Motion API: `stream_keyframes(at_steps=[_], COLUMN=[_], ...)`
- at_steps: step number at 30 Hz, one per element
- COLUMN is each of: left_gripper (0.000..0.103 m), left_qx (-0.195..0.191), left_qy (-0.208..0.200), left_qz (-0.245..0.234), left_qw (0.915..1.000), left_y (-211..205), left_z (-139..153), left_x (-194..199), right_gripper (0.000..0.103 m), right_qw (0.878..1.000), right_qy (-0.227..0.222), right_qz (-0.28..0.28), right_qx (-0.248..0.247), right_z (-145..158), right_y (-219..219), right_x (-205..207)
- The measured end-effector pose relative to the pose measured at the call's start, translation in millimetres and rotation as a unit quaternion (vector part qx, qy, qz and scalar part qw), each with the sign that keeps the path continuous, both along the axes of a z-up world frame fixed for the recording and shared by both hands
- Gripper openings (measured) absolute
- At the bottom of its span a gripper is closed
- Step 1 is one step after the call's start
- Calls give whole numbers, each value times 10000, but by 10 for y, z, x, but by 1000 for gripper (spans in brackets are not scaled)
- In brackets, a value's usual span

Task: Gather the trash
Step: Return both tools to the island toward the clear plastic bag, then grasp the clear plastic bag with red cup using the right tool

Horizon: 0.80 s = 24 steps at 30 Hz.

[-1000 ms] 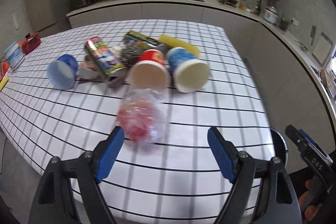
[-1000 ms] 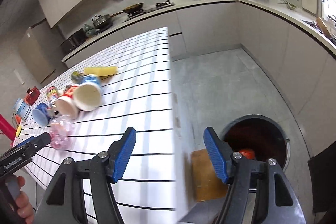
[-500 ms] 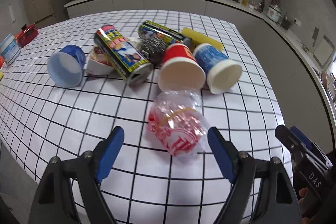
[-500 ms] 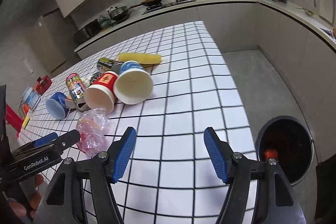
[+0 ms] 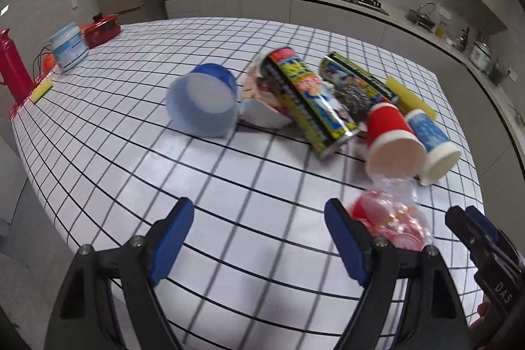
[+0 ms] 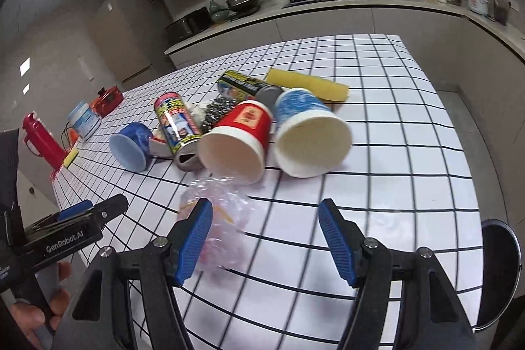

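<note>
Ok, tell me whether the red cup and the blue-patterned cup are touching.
Touching: the right wrist view shows the red cup pressed side by side against the blue-patterned cup.

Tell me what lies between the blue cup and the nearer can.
A tipped white bowl lies between the blue cup and the can, touching both, in the left wrist view.

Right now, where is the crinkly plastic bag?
The plastic bag lies at the table's near edge, just before the red cup's open mouth, beside the right claw's left finger.
</note>
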<state>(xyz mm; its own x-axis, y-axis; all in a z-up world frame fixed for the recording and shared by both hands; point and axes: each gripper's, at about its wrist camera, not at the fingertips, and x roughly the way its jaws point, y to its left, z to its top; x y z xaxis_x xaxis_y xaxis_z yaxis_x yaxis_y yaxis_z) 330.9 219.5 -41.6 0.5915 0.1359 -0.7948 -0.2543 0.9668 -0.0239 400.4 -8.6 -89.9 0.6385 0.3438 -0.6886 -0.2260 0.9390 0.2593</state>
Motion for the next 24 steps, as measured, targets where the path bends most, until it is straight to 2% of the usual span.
stream_keyframes(at_steps=[4, 15, 24], left_gripper=[83, 83, 83], left_qx=[-57, -30, -33], left_qy=[15, 179, 199], left_qz=[-103, -988, -983], left_qw=[9999, 9949, 9949], left_y=[236, 577, 629], left_z=[-39, -159, -167], left_x=[103, 392, 451], right_gripper=[69, 70, 70], right_qw=[9999, 9970, 9955], right_qy=[25, 311, 383], right_qz=[-57, -670, -771], right_qx=[-93, -208, -396], right_z=[-24, -243, -284], right_y=[255, 769, 826], right_x=[25, 100, 160])
